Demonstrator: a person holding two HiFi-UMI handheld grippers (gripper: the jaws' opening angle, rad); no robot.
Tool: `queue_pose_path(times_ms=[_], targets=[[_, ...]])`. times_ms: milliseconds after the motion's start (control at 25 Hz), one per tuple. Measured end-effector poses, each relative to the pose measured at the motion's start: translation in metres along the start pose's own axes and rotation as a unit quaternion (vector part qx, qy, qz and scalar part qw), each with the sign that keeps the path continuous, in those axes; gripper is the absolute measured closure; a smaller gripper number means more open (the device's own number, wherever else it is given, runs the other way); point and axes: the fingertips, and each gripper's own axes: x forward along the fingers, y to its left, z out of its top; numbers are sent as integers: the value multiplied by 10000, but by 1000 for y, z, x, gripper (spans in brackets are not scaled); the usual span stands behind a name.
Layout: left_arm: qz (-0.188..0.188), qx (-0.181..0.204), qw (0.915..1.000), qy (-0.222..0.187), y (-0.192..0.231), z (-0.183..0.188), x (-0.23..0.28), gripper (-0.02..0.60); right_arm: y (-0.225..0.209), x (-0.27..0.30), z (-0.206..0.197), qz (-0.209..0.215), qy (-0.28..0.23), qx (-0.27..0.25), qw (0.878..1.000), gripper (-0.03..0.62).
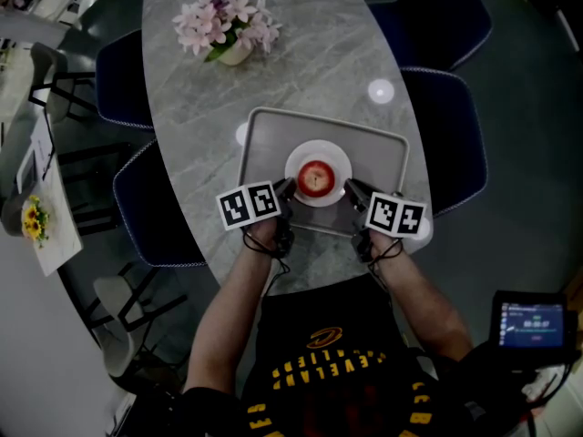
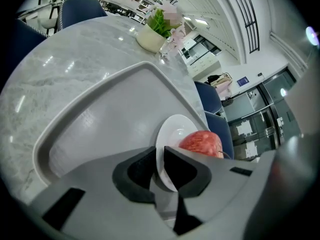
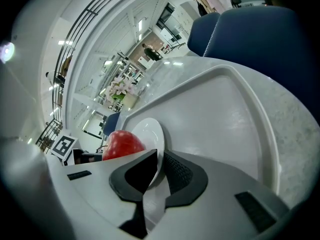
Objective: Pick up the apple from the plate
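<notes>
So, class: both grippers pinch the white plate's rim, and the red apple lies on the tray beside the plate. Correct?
No. The apple lies on the plate, not beside it, as the head view shows. The left gripper and right gripper do pinch its rim.

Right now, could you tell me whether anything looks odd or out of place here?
Nothing is spilled or damaged, but the left tool and right tool each clamp the plate rim, not the apple on it.

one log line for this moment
left hand-held gripper: shut on plate rim | right hand-held gripper: shut on plate rim | apple: on plate, ungrasped | plate: in tray
</notes>
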Motion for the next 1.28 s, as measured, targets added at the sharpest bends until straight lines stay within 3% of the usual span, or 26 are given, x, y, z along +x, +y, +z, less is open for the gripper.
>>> queue_pose_path(times_ms=[1280], targets=[[-254, -199, 9995, 15, 3, -1, -11, 537, 7, 2, -1, 57, 70, 177, 9998, 548]])
